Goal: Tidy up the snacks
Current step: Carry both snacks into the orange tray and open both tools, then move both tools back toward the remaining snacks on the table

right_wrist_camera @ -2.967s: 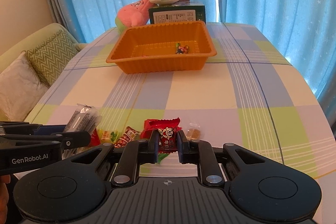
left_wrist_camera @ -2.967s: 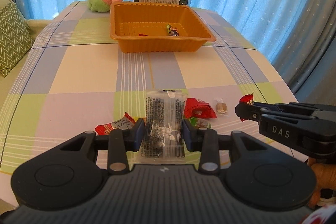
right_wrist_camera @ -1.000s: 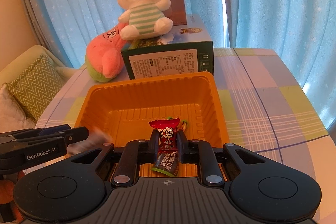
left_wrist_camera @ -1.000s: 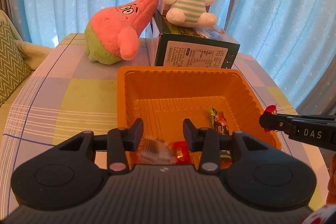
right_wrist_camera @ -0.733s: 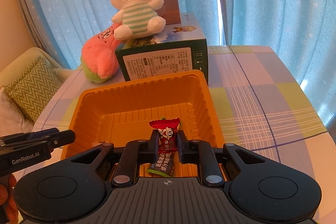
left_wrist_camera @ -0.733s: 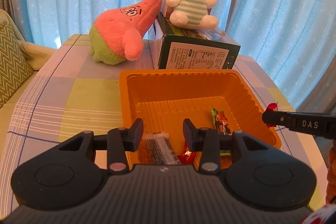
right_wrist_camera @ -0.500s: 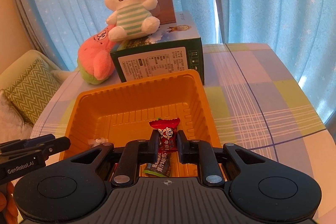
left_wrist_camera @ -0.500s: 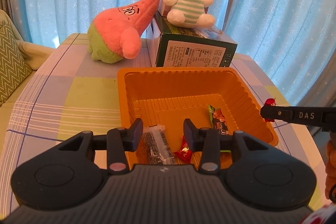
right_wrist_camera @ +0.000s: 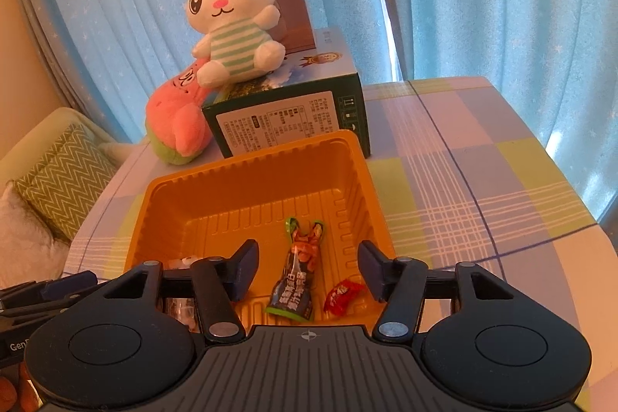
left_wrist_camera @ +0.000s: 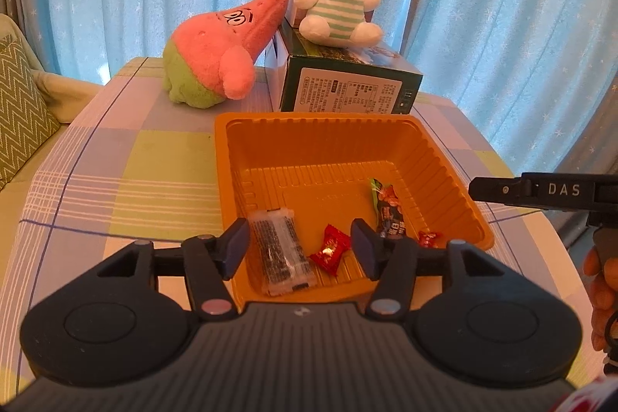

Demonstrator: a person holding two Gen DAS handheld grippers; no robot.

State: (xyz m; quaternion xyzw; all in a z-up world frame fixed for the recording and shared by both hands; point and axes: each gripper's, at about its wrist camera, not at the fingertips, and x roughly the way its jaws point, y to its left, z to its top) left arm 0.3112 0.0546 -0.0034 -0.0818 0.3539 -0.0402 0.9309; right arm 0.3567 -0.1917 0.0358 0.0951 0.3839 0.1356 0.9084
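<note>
Both claws, left gripper (left_wrist_camera: 299, 244) and right gripper (right_wrist_camera: 307, 267), hang spread and empty over the orange tray (left_wrist_camera: 455, 176) at frame centre, where light, crinkly, slippery snack packets (right_wrist_camera: 295, 277) lie, probably best pinched mid-body.

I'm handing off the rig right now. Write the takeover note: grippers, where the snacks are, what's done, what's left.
Left gripper: open, empty, above the near edge of the orange plastic tray.
Right gripper: open, empty, also over the tray.
In the tray: clear packet of dark seeds, red foil candy, long dark wrapper with green end, small red wrapped candy.
Done: these four snacks lie in the tray.
Left: neither view shows the near table, so check there for loose snacks.
</note>
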